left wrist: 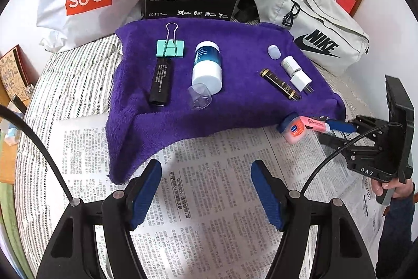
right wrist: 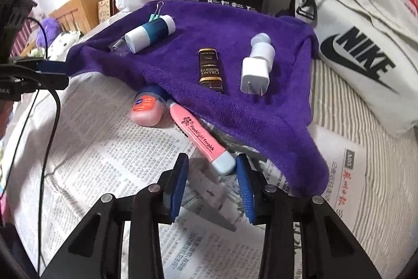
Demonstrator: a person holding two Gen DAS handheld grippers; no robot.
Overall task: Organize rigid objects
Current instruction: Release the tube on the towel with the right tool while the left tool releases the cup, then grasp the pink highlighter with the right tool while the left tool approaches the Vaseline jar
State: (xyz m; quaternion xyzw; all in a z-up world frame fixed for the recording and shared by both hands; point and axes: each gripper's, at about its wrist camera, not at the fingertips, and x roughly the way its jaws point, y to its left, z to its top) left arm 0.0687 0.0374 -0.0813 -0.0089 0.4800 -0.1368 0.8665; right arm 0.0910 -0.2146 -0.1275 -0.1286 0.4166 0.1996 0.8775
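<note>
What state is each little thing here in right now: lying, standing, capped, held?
Teal-and-white bottle: lying on the purple towel.
Clear cup: on its side against the bottle.
Binder clip: flat, handle up-picture.
Pink flashlight earpick: on the newspaper, end between open jaws.
Vaseline jar: lidded, tilted.
Left gripper: open, empty.
Right gripper: open.

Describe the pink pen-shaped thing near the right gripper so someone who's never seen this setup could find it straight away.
Find the purple towel spread over the newspaper. At its near edge, just off the cloth, two pink things lie on the paper: a squat pink jar with a blue lid and, beside it, the pink stick. The stick is the long slim one, with black lettering and a pale blue end cap.
</note>
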